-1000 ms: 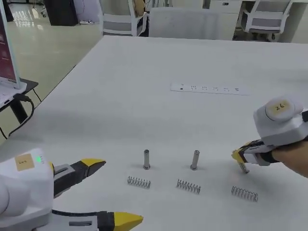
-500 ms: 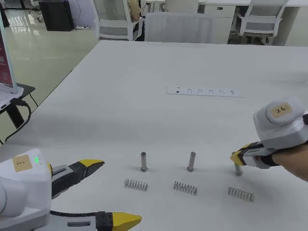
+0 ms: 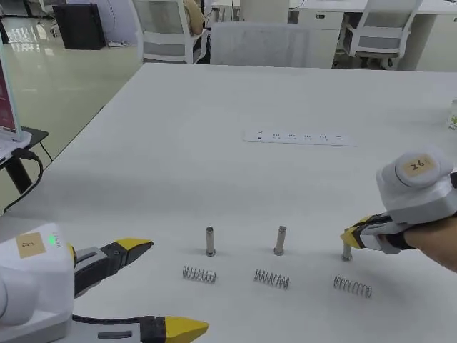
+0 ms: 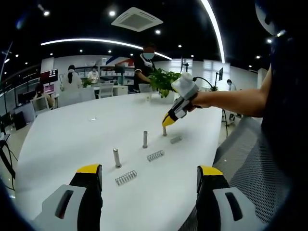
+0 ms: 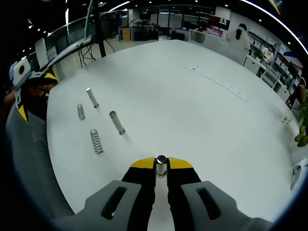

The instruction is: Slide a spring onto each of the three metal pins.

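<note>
Right gripper (image 3: 355, 237), grey body with yellow tips, lower right of the head view: jaws pressed together on the top of the right-most short silver metal pin (image 3: 347, 251), which stands with its base on the flat white worktop (image 3: 214, 164). Right gripper view agrees: the pin head sits pinched between the two yellow tips at bottom centre of frame. Left gripper (image 3: 175, 286), same grey-and-yellow build, lower left of the head view: jaws spread wide, well apart from the parts. Middle silver metal pin (image 3: 280, 240) and left silver metal pin (image 3: 210, 241) stand upright and free, in a row with the held one across the lower middle of the frame. Three small coiled wire springs lie on their sides in a second row just below the pins in frame: left spring (image 3: 199, 274), middle spring (image 3: 272, 279), right spring (image 3: 353, 286), each near its pin but not touching it. Left gripper view looks between its own spread jaws at the same pins and springs running away towards frame centre. The other gripper is at the far pin, on a bare forearm (image 4: 226, 98) coming in from the right. Long flat white power strip (image 3: 300, 137) lies further up the frame, well apart from the pins. Pale office chairs (image 3: 168, 28) along the top edge.
</note>
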A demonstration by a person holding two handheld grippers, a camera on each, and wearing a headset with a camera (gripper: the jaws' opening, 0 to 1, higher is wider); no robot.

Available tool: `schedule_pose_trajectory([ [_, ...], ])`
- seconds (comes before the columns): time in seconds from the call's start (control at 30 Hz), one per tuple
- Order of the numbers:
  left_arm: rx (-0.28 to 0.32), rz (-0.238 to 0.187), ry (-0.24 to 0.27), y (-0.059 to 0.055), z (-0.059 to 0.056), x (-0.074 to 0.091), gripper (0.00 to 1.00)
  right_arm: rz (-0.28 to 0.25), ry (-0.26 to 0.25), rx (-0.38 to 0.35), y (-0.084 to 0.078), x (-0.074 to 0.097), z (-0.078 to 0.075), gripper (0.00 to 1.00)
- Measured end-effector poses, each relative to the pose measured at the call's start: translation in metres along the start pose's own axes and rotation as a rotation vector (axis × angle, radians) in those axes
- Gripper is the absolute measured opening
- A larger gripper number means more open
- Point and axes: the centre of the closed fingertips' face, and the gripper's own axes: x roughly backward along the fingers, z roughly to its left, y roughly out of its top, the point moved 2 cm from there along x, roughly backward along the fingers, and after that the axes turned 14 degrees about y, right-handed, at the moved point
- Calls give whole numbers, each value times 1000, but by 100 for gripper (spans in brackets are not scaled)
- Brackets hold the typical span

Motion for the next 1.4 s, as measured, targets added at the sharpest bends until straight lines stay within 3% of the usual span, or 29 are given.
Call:
schedule_pose_trajectory([
  [0.6, -3, 3, 0, 1, -1, 0, 77, -10, 11, -24, -7, 9, 1, 6],
  [1.4, -9, 11, -9, 0, -4, -1, 77, 0, 18, -2, -10, 11, 2, 9],
])
